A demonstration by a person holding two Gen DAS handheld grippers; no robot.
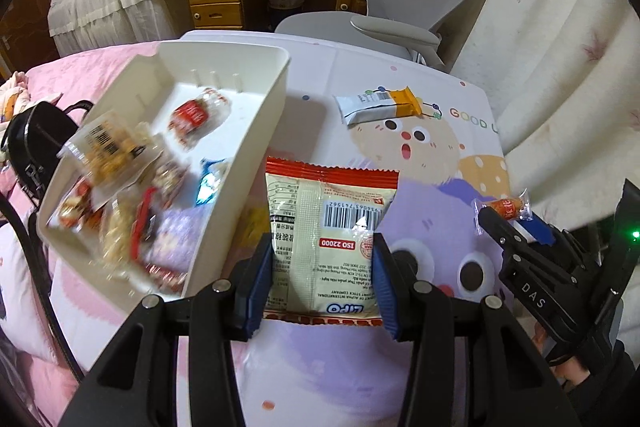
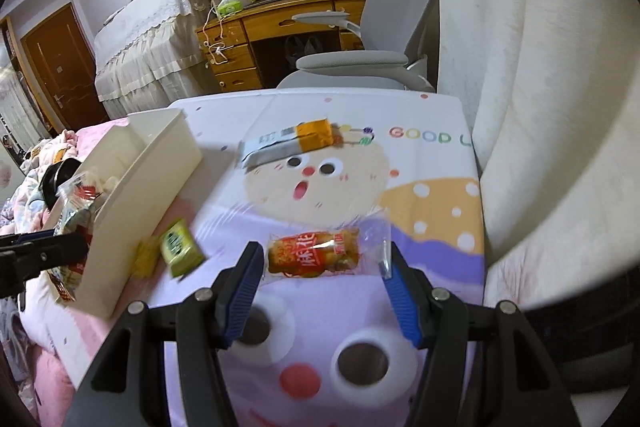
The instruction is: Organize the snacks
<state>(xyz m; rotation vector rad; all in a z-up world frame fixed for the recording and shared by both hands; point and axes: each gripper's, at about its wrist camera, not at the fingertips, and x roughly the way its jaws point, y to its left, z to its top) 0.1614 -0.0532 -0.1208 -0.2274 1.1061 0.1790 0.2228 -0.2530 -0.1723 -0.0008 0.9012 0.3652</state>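
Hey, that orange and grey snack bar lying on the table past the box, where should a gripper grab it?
Grip the snack bar across its narrow width near the middle, coming from above. It lies flat and long on the table, apart from the box, so both long edges are free.

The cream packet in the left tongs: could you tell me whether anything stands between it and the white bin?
Nothing visible blocks it. The cream packet is clamped in the left tongs, right beside the bin, whose near wall is the only thing to clear; its open top already holds snacks.
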